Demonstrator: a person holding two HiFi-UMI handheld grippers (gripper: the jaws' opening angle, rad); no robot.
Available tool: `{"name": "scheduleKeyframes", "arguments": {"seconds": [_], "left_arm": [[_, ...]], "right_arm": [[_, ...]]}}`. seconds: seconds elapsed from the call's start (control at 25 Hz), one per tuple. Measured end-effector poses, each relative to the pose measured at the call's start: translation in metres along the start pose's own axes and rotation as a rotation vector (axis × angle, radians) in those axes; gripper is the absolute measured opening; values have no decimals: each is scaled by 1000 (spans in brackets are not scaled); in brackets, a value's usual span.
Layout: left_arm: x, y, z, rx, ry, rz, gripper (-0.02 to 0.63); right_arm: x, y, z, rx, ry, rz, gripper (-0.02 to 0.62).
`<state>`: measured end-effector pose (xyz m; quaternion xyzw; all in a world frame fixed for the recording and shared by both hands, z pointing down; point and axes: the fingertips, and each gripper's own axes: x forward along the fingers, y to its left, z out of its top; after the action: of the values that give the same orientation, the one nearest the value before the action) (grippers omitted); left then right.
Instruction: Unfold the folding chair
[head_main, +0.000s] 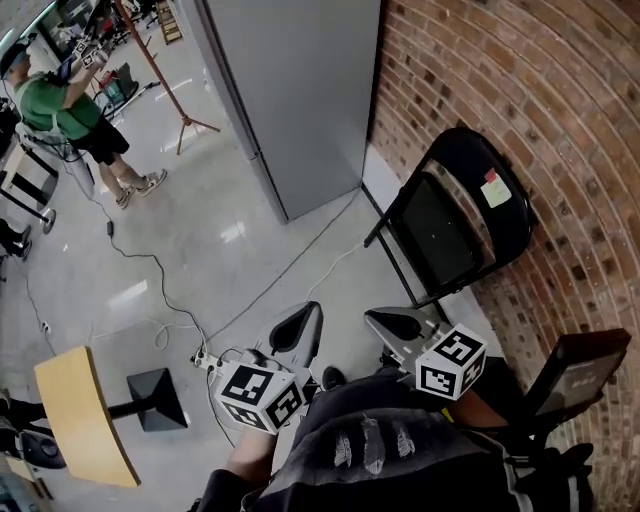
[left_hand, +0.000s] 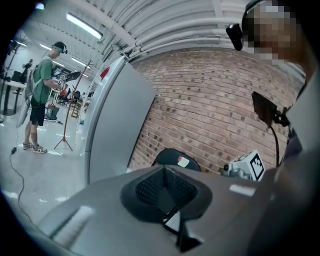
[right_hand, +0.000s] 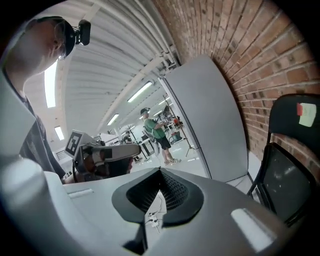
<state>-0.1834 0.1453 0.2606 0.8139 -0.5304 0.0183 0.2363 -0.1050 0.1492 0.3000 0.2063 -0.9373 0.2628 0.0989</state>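
Folding chair (head_main: 442, 232), black, round-backed, stands beside rough brick wall (head_main: 570, 100).

We see a pale, glossy floor (head_main: 200, 230) that mirrors the ceiling lights. The black folding chair (head_main: 455, 215) stands on it, tilted back against the brick wall (head_main: 560, 120). Close by, a tall grey cabinet (head_main: 290, 90) rests on the floor. Thin cables (head_main: 130, 255) snake across to a white power strip (head_main: 205, 362). The strip lies near the black square base (head_main: 157, 398) of a small wooden-topped table (head_main: 80, 415). Farther off stand a tripod stand (head_main: 184, 121) and a person (head_main: 70, 110).
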Motion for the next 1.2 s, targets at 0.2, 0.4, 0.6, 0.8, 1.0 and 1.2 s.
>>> {"name": "scheduleKeyframes", "arguments": {"seconds": [0.2, 0.4, 0.6, 0.8, 1.0, 1.2], "left_arm": [[38, -26, 11, 16, 27, -14, 2], [71, -62, 13, 87, 55, -54, 2], [100, -81, 18, 84, 56, -39, 2], [125, -102, 14, 111, 79, -27, 2], [153, -120, 9, 139, 105, -9, 2], [168, -139, 16, 180, 118, -13, 2]], "right_arm": [[-16, -33, 10, 50, -38, 7, 2], [-37, -69, 18, 84, -65, 2, 2], [-57, -98, 23, 113, -85, -4, 2], [-76, -123, 22, 137, -96, 6, 2], [-91, -142, 21, 133, -87, 32, 2], [-103, -149, 17, 148, -64, 46, 2]]}}
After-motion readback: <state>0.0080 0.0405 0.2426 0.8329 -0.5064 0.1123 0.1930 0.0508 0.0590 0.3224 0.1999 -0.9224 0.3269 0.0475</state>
